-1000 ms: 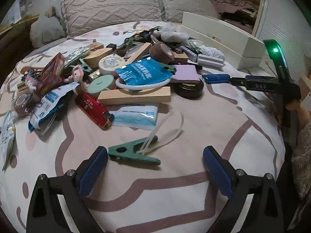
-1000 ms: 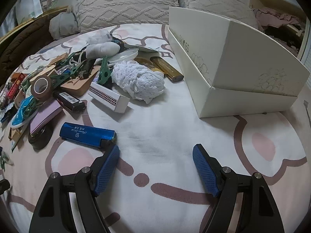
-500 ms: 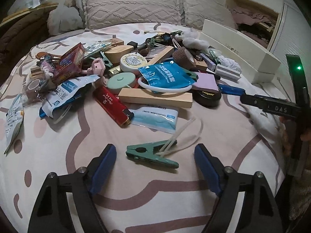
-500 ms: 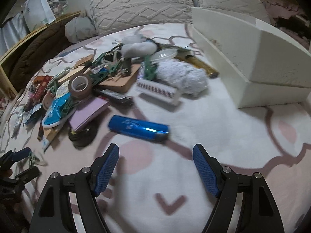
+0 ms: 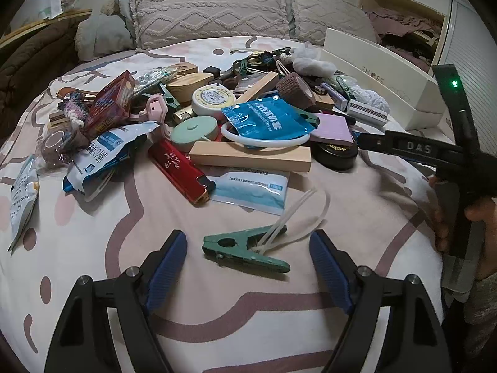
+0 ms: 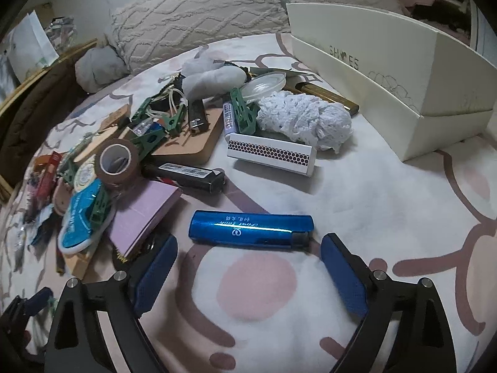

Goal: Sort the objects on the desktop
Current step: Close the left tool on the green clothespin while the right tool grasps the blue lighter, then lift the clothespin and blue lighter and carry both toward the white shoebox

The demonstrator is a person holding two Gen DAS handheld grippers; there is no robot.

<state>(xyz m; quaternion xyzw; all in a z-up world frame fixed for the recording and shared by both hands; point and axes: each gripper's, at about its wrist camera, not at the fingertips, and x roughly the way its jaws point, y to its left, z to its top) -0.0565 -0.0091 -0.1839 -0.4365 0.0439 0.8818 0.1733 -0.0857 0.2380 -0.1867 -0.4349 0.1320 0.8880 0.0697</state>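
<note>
Blue lighter (image 6: pixel 251 230): just ahead of the right gripper (image 6: pixel 248 279), whose wide jaws have just been opening, nothing between them; drop them astride it.
Green clip (image 5: pixel 245 250): lies between the left gripper (image 5: pixel 248 267) jaws, closing lately, not touching; squeeze across its body.

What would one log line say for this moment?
left claw: open, around green clip | right claw: opening, before blue lighter | nothing held

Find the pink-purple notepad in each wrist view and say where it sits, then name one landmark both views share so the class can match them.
Left wrist view: the pink-purple notepad lies right of centre, beside the blue packet, above the black round tin.
Right wrist view: the notepad lies lower left, just left of the blue lighter.
Shared landmark: the white shoe box, at the right in both.
</note>
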